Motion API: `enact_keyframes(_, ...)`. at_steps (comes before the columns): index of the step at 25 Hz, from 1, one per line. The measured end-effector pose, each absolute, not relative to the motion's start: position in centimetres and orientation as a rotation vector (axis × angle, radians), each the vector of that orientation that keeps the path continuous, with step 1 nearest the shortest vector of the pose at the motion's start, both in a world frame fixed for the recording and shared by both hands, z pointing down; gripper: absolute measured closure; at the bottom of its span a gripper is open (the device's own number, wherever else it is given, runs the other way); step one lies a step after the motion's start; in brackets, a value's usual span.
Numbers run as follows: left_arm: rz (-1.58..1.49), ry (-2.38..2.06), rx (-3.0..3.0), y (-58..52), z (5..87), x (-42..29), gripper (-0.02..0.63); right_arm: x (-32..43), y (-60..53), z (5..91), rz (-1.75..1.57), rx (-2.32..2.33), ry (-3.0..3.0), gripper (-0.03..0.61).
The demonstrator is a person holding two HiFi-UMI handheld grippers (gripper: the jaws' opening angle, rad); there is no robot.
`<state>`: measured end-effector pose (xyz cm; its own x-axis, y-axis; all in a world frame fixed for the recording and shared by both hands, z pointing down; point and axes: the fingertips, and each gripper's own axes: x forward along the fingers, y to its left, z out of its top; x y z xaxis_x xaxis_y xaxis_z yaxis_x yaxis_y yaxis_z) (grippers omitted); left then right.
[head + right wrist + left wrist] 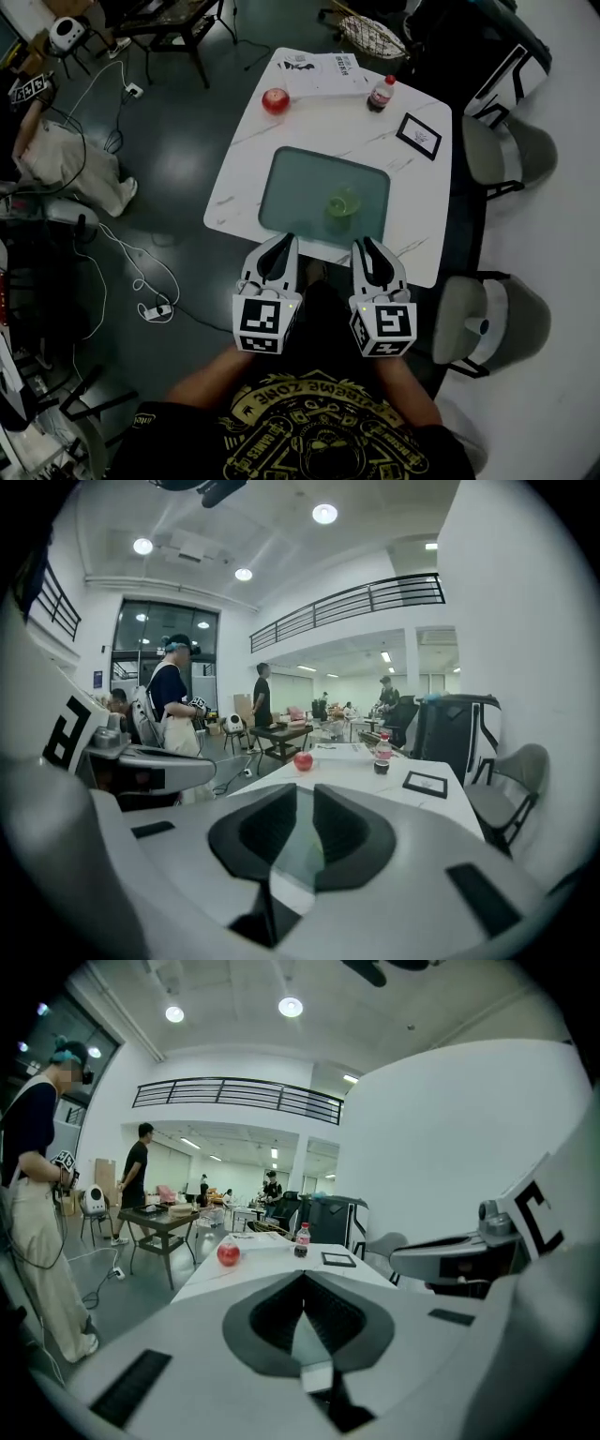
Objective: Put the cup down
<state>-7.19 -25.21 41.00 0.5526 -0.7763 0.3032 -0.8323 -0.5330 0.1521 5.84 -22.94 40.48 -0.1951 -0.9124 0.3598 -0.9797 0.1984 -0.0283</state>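
A translucent green cup (342, 205) stands upright on the dark glass inset (291, 187) of the white marble table (246, 159); neither gripper touches it. My left gripper (281, 242) hovers at the table's near edge, left of the cup, its jaw tips meeting (305, 1277) with nothing between them. My right gripper (368, 246) hangs just in front of the cup. A narrow gap shows between its jaws (305, 789), and nothing is in that gap. The cup is hidden behind the jaws in both gripper views.
At the far end of the table are a red apple (275, 100), a cola bottle (382, 94), a black-framed card (419, 135) and papers (323, 70). Two grey chairs (506, 150) stand at the right. Cables (141, 281) trail on the floor at the left. People stand beyond.
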Motion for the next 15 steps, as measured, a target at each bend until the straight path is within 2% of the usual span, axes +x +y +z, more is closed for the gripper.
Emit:
enact_keyframes(2,0.256,-1.326,2.506,-24.4,40.0,-7.3,0.604,5.7,-21.8,39.5,0.357,1.805,-2.206,0.567)
enact_keyframes(15,0.144,-1.352,2.498,-17.4,34.3,-4.3,0.604,6.5,-16.4,34.2,0.24,1.617,-2.372,0.572)
